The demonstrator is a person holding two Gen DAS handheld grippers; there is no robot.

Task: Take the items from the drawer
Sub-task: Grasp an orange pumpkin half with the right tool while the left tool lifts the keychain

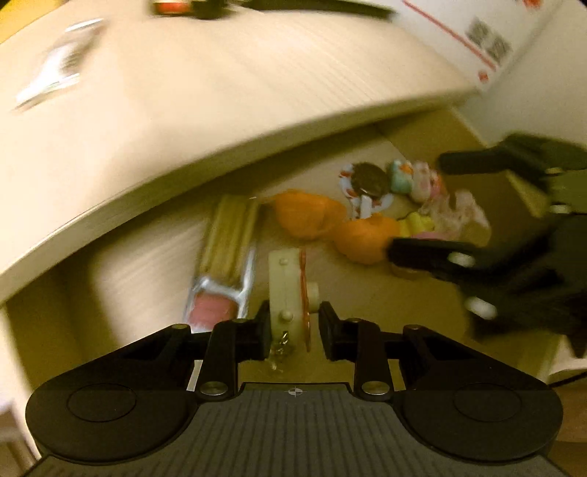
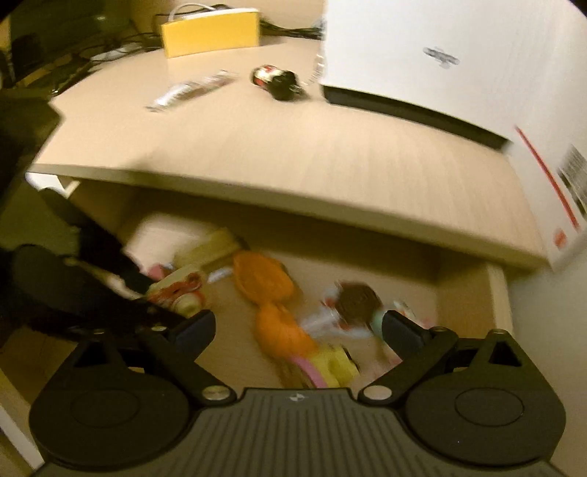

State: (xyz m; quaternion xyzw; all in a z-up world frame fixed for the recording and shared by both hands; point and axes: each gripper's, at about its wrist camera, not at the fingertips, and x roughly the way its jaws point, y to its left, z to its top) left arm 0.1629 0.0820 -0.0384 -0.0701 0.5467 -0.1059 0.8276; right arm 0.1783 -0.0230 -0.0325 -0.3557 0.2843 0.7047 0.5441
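The open drawer (image 2: 473,290) sits under the pale wooden desk top (image 1: 220,110), its floor strewn with small toys. In the left wrist view the left gripper (image 1: 293,326) reaches down into the drawer with a cream, disc-shaped toy (image 1: 284,286) standing on edge between its fingers; the toy has an orange rim on one side and a small metal chain hanging at the bottom. The left pad touches the cream face, while a narrow gap shows between the right pad and the orange rim — so the fingers bracket the toy but are not clearly clamped on it. No earlier view is given to compare.

Beyond it lie a yellow packet with a pink and silver end (image 1: 227,257), two orange pieces (image 1: 330,224) side by side, a dark brown round cookie-like item (image 1: 367,176) on a white wrapper, and a cluster of pastel figures (image 1: 422,179) (too blurred to name).

The right gripper (image 2: 299,328) hovers above the orange pieces and a yellow-and-pink toy (image 2: 334,367), its fingers spread wide with nothing between the pads.

On the desk top stand a large white box (image 2: 440,66), a yellow box (image 2: 209,33), a small dark and red object (image 2: 277,82) and a silvery wrapper (image 2: 190,90).
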